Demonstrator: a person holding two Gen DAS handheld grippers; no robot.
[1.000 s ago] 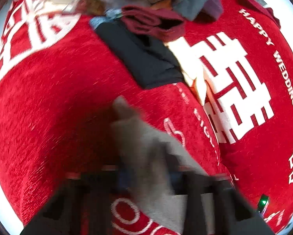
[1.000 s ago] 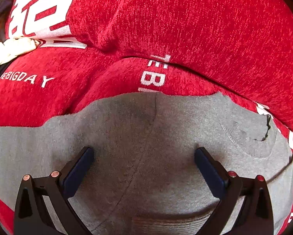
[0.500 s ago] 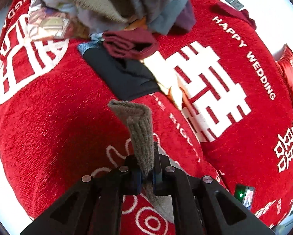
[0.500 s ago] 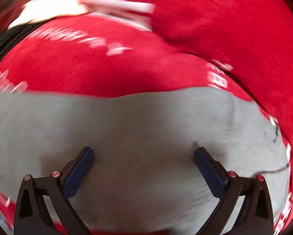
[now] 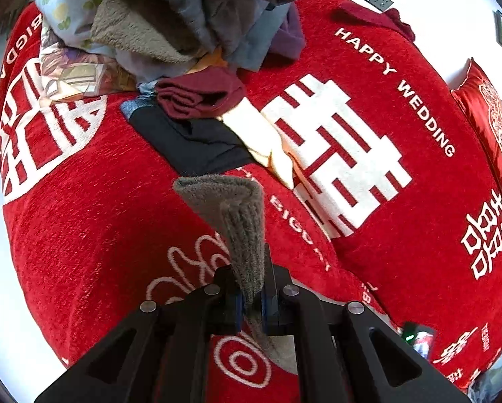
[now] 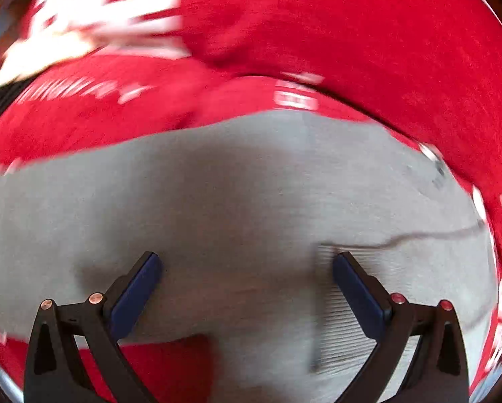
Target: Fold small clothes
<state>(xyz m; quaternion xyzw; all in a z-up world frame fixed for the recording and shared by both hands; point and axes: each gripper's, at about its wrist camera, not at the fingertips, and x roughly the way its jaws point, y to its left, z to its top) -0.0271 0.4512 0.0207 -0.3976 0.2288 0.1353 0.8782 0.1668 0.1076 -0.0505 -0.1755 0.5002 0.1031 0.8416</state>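
Left tool pinches a corner of the grey knit garment lying on the red woven bed cover with white lettering.

To fold cleanly, the left tool should probably carry its ribbed edge across while the cloth stays taut and flat. That tool angles gently downward, jaws pressed on the fabric, which stands up from them. The right tool points steeply down over the garment, jaws spread wide, holding nothing. A heap of mixed unfolded clothes sits beyond.
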